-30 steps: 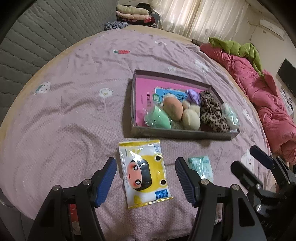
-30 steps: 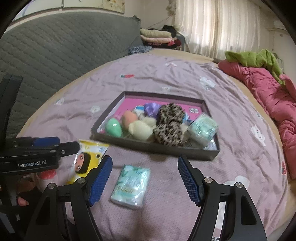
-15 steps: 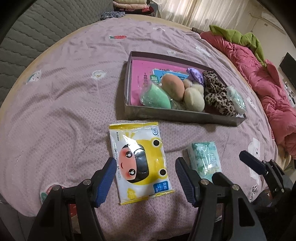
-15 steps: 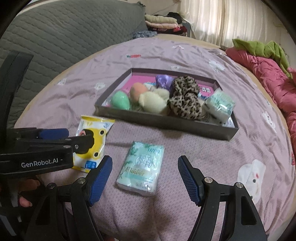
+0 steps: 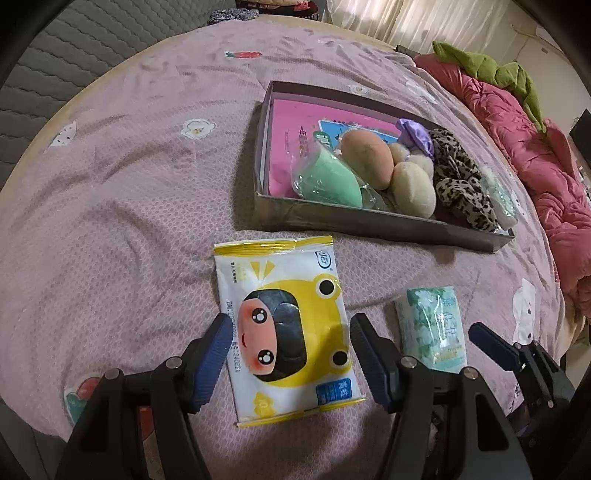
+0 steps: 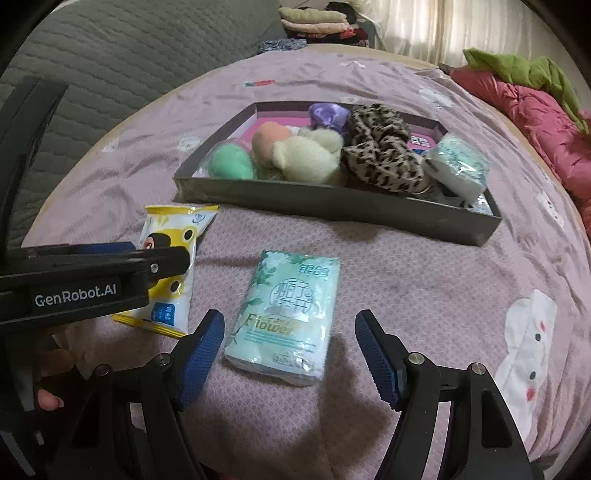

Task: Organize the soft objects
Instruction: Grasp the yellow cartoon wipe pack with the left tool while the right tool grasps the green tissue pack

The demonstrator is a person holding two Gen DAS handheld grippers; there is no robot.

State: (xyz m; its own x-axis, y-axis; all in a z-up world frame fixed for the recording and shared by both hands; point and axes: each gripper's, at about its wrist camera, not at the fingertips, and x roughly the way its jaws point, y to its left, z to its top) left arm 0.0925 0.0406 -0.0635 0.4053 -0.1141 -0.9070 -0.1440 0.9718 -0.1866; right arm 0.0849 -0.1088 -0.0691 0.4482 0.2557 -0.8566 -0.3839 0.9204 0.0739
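A mauve bedspread [image 5: 122, 206] printed with small cartoon patches covers the bed. At ten o'clock a grey quilted headboard [image 6: 122, 48] rises behind it. At two o'clock a crumpled pink duvet [image 5: 546, 177] lies along the bed's edge, with a green garment [image 5: 491, 70] draped on top. At twelve o'clock folded clothes [image 6: 317, 18] are stacked beside pale curtains [image 6: 436, 26].

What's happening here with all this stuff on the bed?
A person holding a two-finger gripper in each hand is tidying soft things into a shallow box. The left gripper is open over a yellow cartoon wipes packet, and the right gripper is open over a green tissue pack. Neither is gripped yet. Sponges, a leopard scrunchie and another tissue pack already lie inside.
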